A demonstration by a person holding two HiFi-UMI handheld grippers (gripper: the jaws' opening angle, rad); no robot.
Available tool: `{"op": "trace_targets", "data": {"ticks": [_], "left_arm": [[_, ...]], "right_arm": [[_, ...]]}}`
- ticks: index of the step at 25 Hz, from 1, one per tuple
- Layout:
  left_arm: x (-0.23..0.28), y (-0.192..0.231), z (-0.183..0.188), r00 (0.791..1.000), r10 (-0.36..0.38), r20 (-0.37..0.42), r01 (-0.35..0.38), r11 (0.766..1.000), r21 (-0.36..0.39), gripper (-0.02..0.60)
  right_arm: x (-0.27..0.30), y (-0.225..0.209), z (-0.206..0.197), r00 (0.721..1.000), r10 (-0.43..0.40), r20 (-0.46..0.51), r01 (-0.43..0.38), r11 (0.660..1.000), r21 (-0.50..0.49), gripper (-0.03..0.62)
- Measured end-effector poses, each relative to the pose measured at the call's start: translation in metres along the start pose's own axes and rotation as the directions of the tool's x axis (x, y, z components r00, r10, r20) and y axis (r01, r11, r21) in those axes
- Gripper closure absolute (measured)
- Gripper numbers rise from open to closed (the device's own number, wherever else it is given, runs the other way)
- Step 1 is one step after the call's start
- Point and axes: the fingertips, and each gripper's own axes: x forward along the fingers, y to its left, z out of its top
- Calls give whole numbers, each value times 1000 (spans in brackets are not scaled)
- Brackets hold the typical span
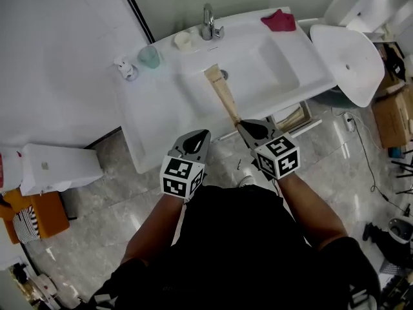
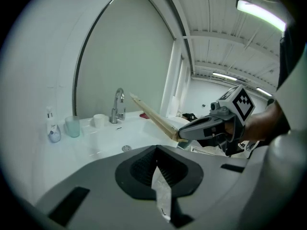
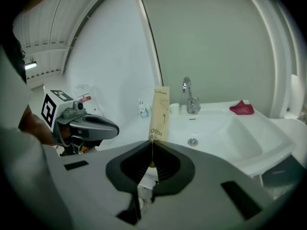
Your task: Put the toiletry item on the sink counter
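A long tan cardboard toothbrush box [image 1: 221, 94] sticks forward from my right gripper [image 1: 242, 125], which is shut on its near end. The box hangs over the front of the white sink counter [image 1: 145, 112], pointing towards the basin drain. In the right gripper view the box [image 3: 159, 113] rises straight up from the closed jaws [image 3: 151, 146]. My left gripper [image 1: 197, 138] floats just left of it, in front of the counter's edge, shut, with nothing from the counter in it. In the left gripper view [image 2: 156, 151] the box [image 2: 152, 115] slants across the basin.
On the counter stand a faucet [image 1: 208, 22], a white cup [image 1: 183, 41], a green tumbler [image 1: 149, 57] and a small pump bottle [image 1: 126, 69]. A red cloth [image 1: 279, 20] lies at the back right corner. A white toilet [image 1: 348, 60] is to the right, and boxes [image 1: 55, 166] sit on the floor at left.
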Motion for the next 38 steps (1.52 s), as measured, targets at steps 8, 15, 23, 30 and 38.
{"op": "trace_targets", "data": {"ticks": [8,15,23,30,38], "left_arm": [[44,-63,8,997,-73,-31,75,995,60,578],[76,-121,17,991,-125,-47,130,985,111,578],[98,-172,16,987,-148,-67,156,978,140,578],[104,-204,14,979,-181,-94,195,967,166,578],[124,-206,21,960,-253,-121,272,945,183,578]], "right_arm": [[-74,-63,-27,993,-113,45,108,990,95,586],[-134,-102,-58,981,-185,60,175,974,145,586],[-187,-132,-94,969,-238,66,220,953,206,586],[-211,-143,-117,961,-268,72,239,931,275,586],[-216,-164,-131,934,-352,62,299,864,404,586]]}}
